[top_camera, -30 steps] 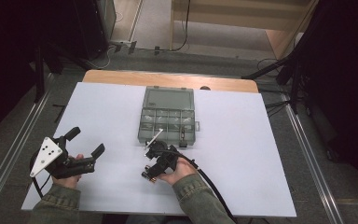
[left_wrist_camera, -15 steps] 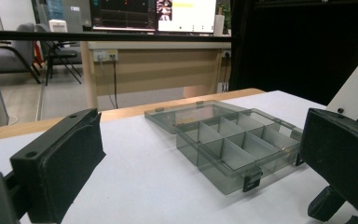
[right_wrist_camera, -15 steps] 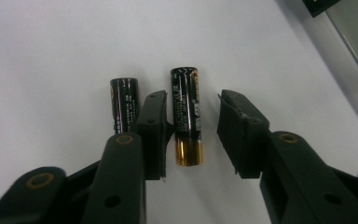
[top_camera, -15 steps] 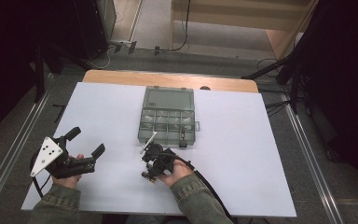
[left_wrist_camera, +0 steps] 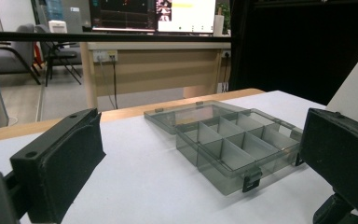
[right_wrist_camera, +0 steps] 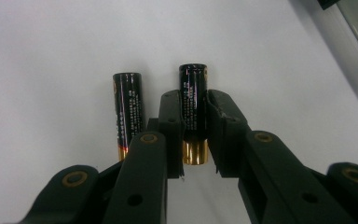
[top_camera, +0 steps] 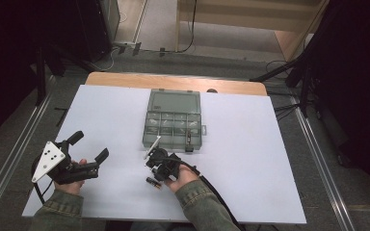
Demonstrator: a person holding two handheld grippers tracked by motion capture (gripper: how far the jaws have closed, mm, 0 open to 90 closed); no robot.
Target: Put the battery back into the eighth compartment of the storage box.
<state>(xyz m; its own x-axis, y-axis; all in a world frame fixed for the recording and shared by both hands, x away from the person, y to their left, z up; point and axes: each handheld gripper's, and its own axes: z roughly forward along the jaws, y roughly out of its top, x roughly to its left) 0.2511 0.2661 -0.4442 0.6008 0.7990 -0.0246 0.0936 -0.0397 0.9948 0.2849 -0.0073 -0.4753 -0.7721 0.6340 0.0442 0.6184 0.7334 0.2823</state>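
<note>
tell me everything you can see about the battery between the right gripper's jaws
The black cylindrical battery has a gold band at its near end and fine pale print along its side. It lies flat on the white table, clamped across its middle by the right gripper, whose jaws have just closed on it. A second, matching battery lies parallel beside it, apart.

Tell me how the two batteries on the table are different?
The right battery sits between the jaws of the right gripper, which have just been closing onto it; the left battery lies free beside them. The right battery reaches a bit farther from the camera than the left battery. Both are black with gold ends and lie side by side on the white table.
</note>
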